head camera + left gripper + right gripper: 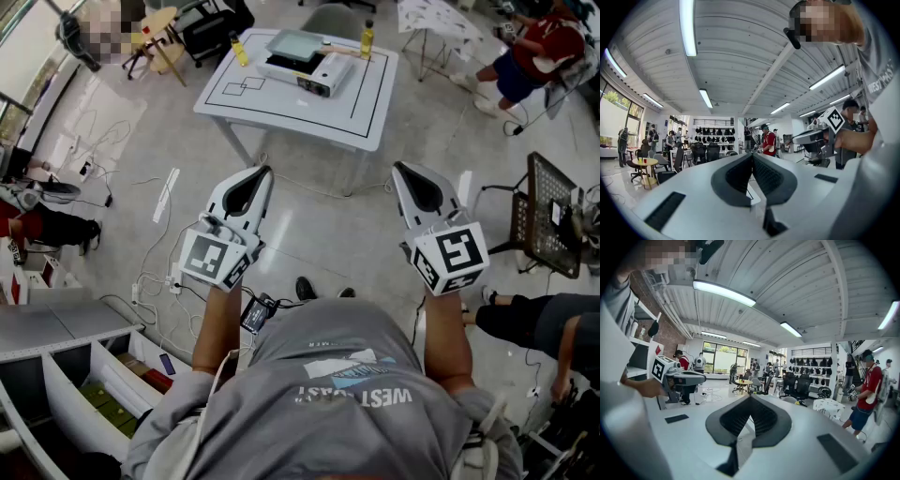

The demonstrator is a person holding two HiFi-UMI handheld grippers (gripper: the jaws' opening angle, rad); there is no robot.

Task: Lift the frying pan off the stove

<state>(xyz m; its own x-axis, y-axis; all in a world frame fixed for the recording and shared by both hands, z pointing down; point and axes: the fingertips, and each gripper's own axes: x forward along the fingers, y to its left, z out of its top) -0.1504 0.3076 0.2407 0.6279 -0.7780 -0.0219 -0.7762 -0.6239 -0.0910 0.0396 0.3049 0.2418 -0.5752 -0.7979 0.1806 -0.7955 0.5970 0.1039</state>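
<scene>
In the head view a white portable stove (309, 73) stands on a white table (366, 108) far ahead, and a pale square frying pan (294, 44) rests on top of it. I hold both grippers at chest height, well short of the table. The left gripper (259, 174) and the right gripper (401, 170) point forward over the floor. Seen from the left gripper view, the left gripper (752, 157) has its jaws pressed together with nothing between them. The right gripper (750, 400) is likewise shut and empty in its own view.
Two yellow bottles (239, 49) (367, 39) stand on the table beside the stove. A black wire rack (548, 216) is at the right, with seated people near it. White shelving (66, 375) is at the lower left. Cables (155, 281) lie on the floor.
</scene>
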